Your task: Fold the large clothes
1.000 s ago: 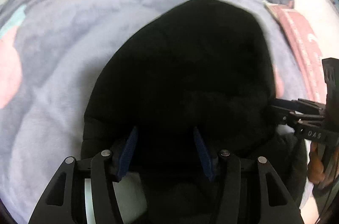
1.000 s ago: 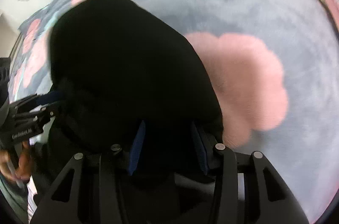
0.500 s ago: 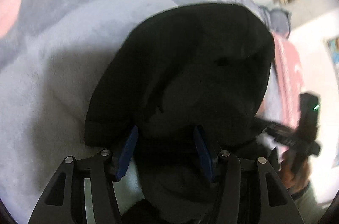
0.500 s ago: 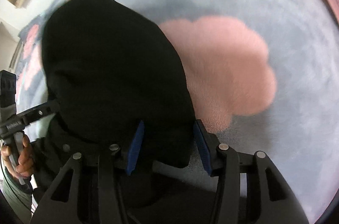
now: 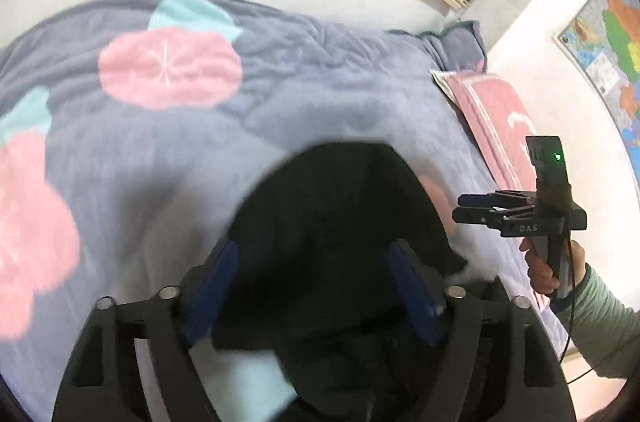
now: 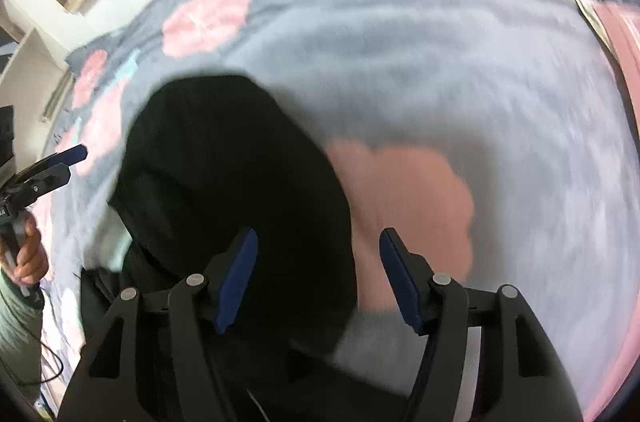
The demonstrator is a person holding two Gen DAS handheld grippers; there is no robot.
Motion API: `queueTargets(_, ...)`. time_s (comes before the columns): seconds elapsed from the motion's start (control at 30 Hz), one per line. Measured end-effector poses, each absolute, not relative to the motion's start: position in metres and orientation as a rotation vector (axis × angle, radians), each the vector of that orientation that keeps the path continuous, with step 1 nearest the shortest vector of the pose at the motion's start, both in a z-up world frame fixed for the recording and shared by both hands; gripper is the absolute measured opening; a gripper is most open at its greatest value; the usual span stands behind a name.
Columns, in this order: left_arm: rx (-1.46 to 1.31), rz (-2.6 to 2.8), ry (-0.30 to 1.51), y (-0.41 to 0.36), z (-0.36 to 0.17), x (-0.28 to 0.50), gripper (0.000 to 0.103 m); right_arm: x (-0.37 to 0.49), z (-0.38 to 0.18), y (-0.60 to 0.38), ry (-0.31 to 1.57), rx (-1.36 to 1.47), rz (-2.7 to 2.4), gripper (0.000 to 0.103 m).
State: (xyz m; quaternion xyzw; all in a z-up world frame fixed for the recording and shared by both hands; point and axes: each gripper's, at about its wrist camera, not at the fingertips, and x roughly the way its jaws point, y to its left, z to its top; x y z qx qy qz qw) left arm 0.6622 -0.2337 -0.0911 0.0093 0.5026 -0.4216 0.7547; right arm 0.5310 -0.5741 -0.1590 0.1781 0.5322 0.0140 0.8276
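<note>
Bed w/ grey floral blanket [image 5: 328, 94], black garment [image 5: 340, 206] atop, map [image 5: 612, 54] on wall; both tongs opening, unclamped.

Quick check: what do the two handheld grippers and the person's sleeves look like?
Both grippers, left and right, are black linkage frames with silver pivot bolts and blue fingers. The right one has white lettering, a green light and a thin black cable. Sleeves are pale green.

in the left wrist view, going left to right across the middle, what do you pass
pink flower print on the grey blanket → black garment → pink pillow → right tool, held in a hand → wall map
</note>
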Motion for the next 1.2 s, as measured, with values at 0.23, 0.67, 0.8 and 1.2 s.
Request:
queueTargets(0.23, 0.008, -1.092, 1.282, -0.278, -0.141, 0.696, 0.080, 0.586, -0.160, -0.576, 1.085, 0.344, 0.135, 0.068)
queueTargets(0.67, 0.073, -1.056, 1.353, -0.313, -0.188, 0.695, 0.044, 0.647, -0.219, -0.530, 1.201, 0.273, 0.278, 0.057)
queueTargets(0.8, 0.066, -1.019, 1.258, -0.298, -0.158, 0.673, 0.031, 0.624, -0.186, -0.512, 1.123, 0.173, 0.315, 0.020)
queueTargets(1.2, -0.010, -1.036, 1.001, -0.218, -0.035, 0.521, 0.031, 0.473, -0.056, -0.441, 0.910, -0.010, 0.314, 0.019)
